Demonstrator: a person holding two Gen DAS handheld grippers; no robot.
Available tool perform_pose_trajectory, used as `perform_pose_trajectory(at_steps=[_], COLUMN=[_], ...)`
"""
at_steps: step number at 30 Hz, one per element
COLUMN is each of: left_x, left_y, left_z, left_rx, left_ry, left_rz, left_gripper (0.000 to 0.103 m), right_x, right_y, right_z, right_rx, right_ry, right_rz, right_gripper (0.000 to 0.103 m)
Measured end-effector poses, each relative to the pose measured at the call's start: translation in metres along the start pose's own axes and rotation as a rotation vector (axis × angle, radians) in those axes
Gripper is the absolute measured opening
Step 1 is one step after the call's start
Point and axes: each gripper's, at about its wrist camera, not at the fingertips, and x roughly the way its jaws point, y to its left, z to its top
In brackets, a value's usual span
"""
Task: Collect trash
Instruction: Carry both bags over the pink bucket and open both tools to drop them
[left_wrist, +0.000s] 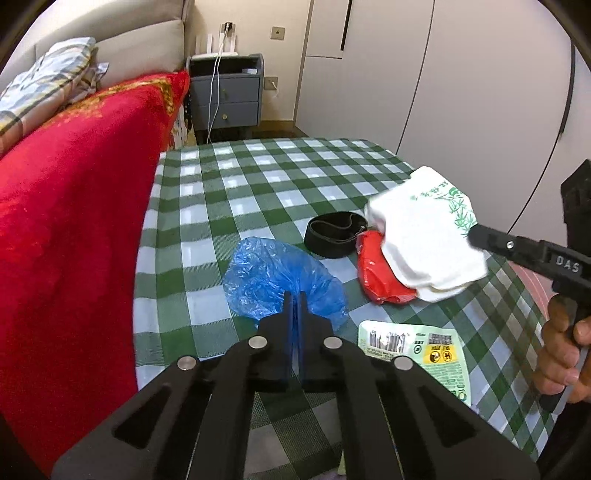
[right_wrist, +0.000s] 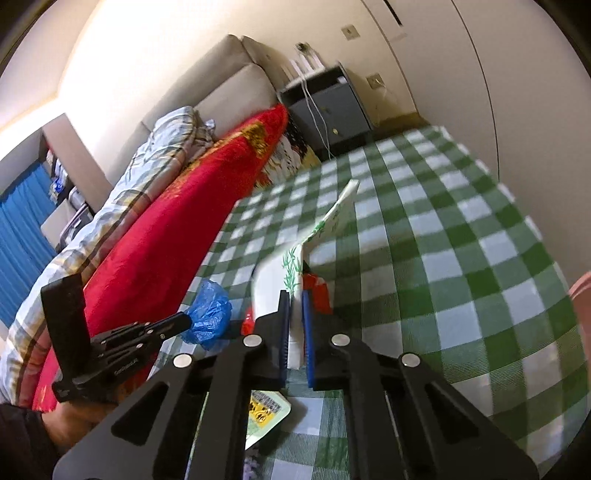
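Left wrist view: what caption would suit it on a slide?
Left gripper pinches a blue bag while the right gripper lifts a white bag over the checked cloth.

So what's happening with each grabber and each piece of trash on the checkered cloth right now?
left gripper: shut on the blue plastic bag.
right gripper: shut on the white paper bag, lifted off the cloth.
red wrapper: lying on the cloth, partly under the white bag.
black band: lying loose.
green printed packet: lying flat.
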Motion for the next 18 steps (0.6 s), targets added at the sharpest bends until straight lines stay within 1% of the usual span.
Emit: perform_pose_trajectory(at_steps=[6, 12, 14, 18], left_x=[-0.021, -0.047, -0.055, -0.075], left_y=[-0.012, -0.034, -0.039, -0.051], left_z=[0.009, 0.02, 0.024, 0.031], left_rx=[0.016, 0.045, 0.051, 0.04], left_ry=[-0.039, -0.077, -0.092, -0.112], left_rz=[-0.003, -0.017, -0.01, -0.018], left_gripper=[0.002, 0.002, 0.002, 0.002], right_x=[-0.029, -0.053, -0.062, -0.084], right_y=[0.011, 0.017, 0.02, 0.023], right_z=[0.005, 0.008, 0.01, 0.015], right_rx=[-0.079, -0.14, -0.164, -0.201], right_ry=[-0.026, -0.013, -0.014, -0.024], right_rz=[-0.029, -0.083, -0.102, -0.123], right_gripper=[0.007, 0.007, 0.007, 0.007])
